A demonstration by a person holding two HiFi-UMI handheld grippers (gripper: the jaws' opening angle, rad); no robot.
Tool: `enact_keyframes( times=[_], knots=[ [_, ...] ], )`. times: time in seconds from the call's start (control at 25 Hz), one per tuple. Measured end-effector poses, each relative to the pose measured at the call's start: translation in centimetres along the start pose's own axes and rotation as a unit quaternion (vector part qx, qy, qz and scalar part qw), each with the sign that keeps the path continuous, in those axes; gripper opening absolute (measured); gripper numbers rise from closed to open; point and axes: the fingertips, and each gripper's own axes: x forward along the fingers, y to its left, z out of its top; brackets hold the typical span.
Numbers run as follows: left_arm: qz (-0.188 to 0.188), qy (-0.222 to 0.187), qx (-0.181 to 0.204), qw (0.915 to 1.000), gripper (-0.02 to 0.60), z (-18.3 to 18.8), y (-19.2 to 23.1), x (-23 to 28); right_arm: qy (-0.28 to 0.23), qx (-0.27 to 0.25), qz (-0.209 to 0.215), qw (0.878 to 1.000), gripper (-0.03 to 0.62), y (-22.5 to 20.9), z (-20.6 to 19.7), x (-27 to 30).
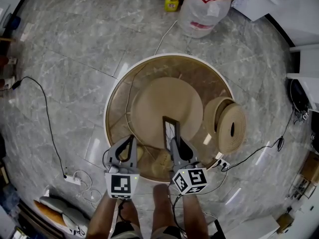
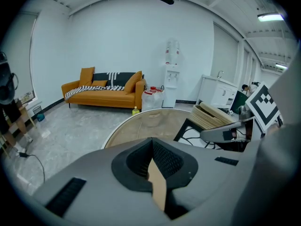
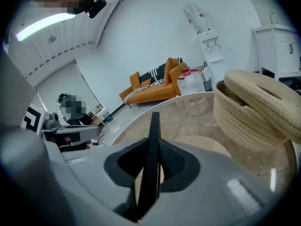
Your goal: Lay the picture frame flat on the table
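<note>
The picture frame (image 1: 170, 127) is thin and black and stands on edge over the near side of the round table (image 1: 111, 99). My right gripper (image 1: 175, 143) is shut on the frame's near edge. In the right gripper view, the frame (image 3: 154, 126) rises straight up between the pads (image 3: 171, 161). My left gripper (image 1: 131, 140) hovers a little to the left of the frame, apart from it. Its jaws (image 2: 152, 142) meet at the tips, with only tan surface showing through the gap behind them. From the left gripper view, the frame's corner (image 2: 181, 129) shows beside the right gripper (image 2: 225, 133).
A tan round mat (image 1: 167, 94) lies in the middle of the glass table. A woven basket (image 1: 228, 126) with its lid leaning on it sits at the table's right rim. On the floor beyond are a large water jug (image 1: 203, 10), a yellow bottle (image 1: 171, 3) and cables with a power strip (image 1: 73, 179).
</note>
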Motion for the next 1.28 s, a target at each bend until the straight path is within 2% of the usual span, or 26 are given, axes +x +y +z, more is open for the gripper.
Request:
enact_keyframes(
  times=[0.08,0.2,0.36,0.56,0.68,0.84,0.96,1.12,1.2,1.28],
  knots=[
    [-0.001,0.0,0.001,1.0,0.015,0.1,-0.1,0.2,-0.001,0.0,0.0,1.0,0.067,-0.2,-0.1,0.1],
    [0.003,0.006,-0.019,0.9998,0.015,0.1,-0.2,0.6,-0.003,0.001,-0.001,1.0,0.069,-0.7,-0.1,0.2],
    [-0.004,0.003,0.003,1.0,0.015,-0.3,-0.2,1.1,-0.004,0.004,-0.005,1.0,0.071,-1.5,-0.2,0.5],
    [-0.003,0.008,-0.011,0.9999,0.015,-0.5,-0.6,1.6,0.007,0.01,-0.016,1.0,0.08,-3.0,-1.1,1.0],
    [-0.008,0.009,0.004,0.9999,0.015,-1.0,-0.8,2.2,0.012,0.013,-0.018,1.0,0.091,-3.8,-1.7,1.6],
    [-0.006,0.018,-0.011,0.9998,0.016,-1.6,-0.9,2.7,0.011,0.024,-0.018,1.0,0.104,-4.6,-2.2,2.3],
    [-0.01,0.017,0.002,0.9998,0.015,-1.9,-0.9,3.0,0.012,0.027,-0.019,0.999,0.112,-5.1,-2.4,2.6],
    [-0.006,0.028,-0.024,0.9993,0.015,-2.0,-1.1,3.3,0.016,0.032,-0.018,0.999,0.12,-5.6,-2.9,2.9],
    [-0.013,0.021,0.0,0.9997,0.015,-2.2,-1.2,3.6,0.018,0.036,-0.018,0.999,0.123,-5.9,-3.2,3.1],
    [-0.017,0.02,0.007,0.9996,0.015,-2.2,-1.3,3.9,0.02,0.036,-0.02,0.999,0.127,-6.3,-3.3,3.2]
  ],
)
